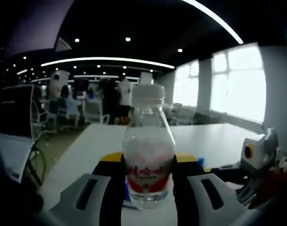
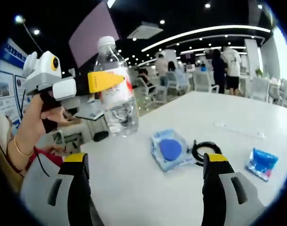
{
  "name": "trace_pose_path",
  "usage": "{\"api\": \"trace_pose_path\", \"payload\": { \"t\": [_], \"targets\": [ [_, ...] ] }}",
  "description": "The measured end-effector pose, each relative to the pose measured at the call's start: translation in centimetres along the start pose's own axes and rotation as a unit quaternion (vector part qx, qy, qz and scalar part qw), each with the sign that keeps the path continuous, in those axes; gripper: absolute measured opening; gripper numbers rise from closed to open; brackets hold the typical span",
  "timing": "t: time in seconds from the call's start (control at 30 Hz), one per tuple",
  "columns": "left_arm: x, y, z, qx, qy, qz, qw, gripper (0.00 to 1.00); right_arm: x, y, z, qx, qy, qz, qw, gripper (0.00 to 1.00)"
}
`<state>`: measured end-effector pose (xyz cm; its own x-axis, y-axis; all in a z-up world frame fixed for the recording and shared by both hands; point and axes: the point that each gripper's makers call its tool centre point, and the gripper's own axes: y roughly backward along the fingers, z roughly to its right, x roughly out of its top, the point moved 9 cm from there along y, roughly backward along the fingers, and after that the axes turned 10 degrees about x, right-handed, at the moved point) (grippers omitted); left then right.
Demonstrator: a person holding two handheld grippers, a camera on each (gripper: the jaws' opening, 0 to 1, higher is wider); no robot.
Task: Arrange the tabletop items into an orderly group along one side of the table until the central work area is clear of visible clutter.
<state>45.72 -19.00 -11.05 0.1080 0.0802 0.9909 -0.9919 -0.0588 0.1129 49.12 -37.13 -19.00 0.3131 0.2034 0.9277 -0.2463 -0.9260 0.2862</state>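
The left gripper [image 2: 103, 82] has its jaws closed on a clear water bottle [image 1: 148, 150], clamped around the lower body where the red label sits, and in the right gripper view the bottle hangs clear of the white counter [image 2: 190, 113], lifted above its near-left part. Taking that bottle as the landmark, a blue square packet [image 2: 170, 149] lies on the counter below and to the right of it, a black ring-shaped item [image 2: 204, 149] sits just beside the packet on its far side from the bottle, and a smaller blue wrapper [image 2: 262, 163] lies farther right again, well apart from the bottle. The right gripper [image 2: 146, 188] has its jaws spread wide and holds nothing, hovering low over the counter with the packet ahead between them. As a judgement, the task is at an early stage: one item is in hand and not yet placed, while the packet, ring and wrapper are scattered across the middle and need gathering to one side. The bottle's long axis runs near vertical, white cap up, tilted slightly in the right gripper view.
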Motion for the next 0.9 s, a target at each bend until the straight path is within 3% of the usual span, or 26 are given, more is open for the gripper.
{"api": "trace_pose_path", "payload": {
  "t": [0.17,0.43,0.9],
  "targets": [
    [0.5,-0.9,-1.5,0.013,-0.005,0.007,0.9999,0.35,0.0,0.6,-0.1,0.005,-0.01,0.011,0.9999,1.0],
    [0.6,-2.5,-3.9,0.025,-0.004,0.005,0.9997,0.35,-0.9,1.7,0.3,-0.014,-0.014,-0.003,0.9998,1.0],
    [-2.2,-8.0,-8.2,0.03,-0.024,-0.026,0.9989,0.35,-2.9,1.9,2.5,-0.038,-0.048,-0.023,0.9979,0.99]
  ]
}}
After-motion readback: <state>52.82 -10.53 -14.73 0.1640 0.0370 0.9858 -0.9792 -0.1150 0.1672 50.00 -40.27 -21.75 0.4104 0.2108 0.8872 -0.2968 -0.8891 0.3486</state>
